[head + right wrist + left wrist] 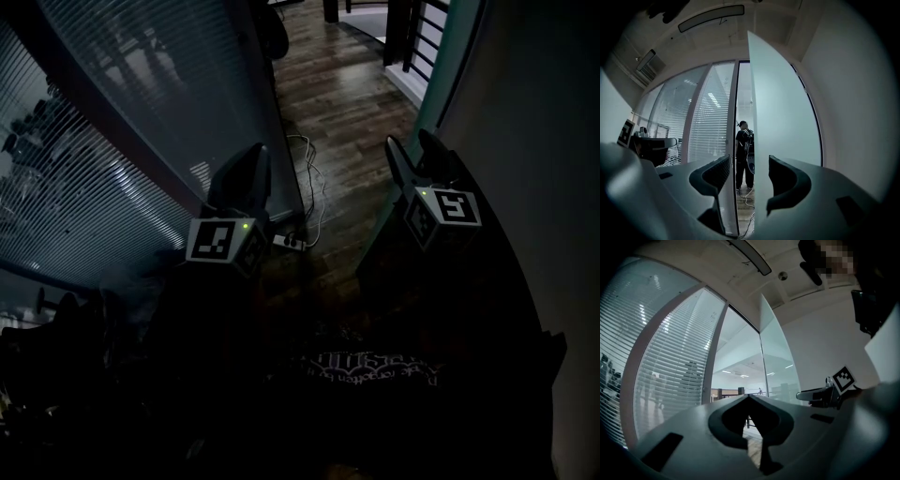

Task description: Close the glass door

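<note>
Dark wood floor [347,94], with a slatted glass wall [103,159] at 10 o'clock. Right claw [749,161], jaws wide apart, straddles the free edge of the glass door [783,117], which stands ajar at 1 o'clock; left claw [749,397], jaws together, holds nothing.

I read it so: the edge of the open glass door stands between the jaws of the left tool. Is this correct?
One thing is wrong: it is the right tool, not the left. The right gripper view shows the door's edge between its open jaws. The left tool has its jaws together, with nothing between them. The door is indeed open.
</note>
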Motion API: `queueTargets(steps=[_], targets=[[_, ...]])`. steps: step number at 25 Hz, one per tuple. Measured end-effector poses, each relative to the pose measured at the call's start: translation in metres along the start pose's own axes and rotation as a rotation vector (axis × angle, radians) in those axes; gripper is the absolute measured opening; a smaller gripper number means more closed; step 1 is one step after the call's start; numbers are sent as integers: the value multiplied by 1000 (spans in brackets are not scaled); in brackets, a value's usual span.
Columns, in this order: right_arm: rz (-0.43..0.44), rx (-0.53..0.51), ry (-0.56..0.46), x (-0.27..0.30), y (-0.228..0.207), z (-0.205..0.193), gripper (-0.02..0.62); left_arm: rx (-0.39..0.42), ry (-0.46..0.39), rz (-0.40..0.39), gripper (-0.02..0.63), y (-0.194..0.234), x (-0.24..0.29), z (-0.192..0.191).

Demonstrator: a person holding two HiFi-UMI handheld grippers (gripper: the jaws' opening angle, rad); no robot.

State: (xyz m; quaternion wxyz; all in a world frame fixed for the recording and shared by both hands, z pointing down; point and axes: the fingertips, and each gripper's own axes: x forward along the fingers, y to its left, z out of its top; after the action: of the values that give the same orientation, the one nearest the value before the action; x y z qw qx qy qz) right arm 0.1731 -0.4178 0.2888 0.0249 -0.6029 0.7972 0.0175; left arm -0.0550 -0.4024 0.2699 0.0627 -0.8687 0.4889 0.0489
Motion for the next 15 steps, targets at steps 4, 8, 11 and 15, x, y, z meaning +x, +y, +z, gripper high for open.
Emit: queueTargets(steps=[4,8,11,15], targets=[[11,-3,4,5,4,-1,241,4,-6,-1,2,3,2,0],[28,-10,8,11,8,-4,241,7,2,-5,2,4,5,-4],[37,-13,10,16,12,-3,241,5,1,-4,2,7,7,-3],[46,-13,15,22,13,-7,241,6,-2,5,2,10,11,-4]])
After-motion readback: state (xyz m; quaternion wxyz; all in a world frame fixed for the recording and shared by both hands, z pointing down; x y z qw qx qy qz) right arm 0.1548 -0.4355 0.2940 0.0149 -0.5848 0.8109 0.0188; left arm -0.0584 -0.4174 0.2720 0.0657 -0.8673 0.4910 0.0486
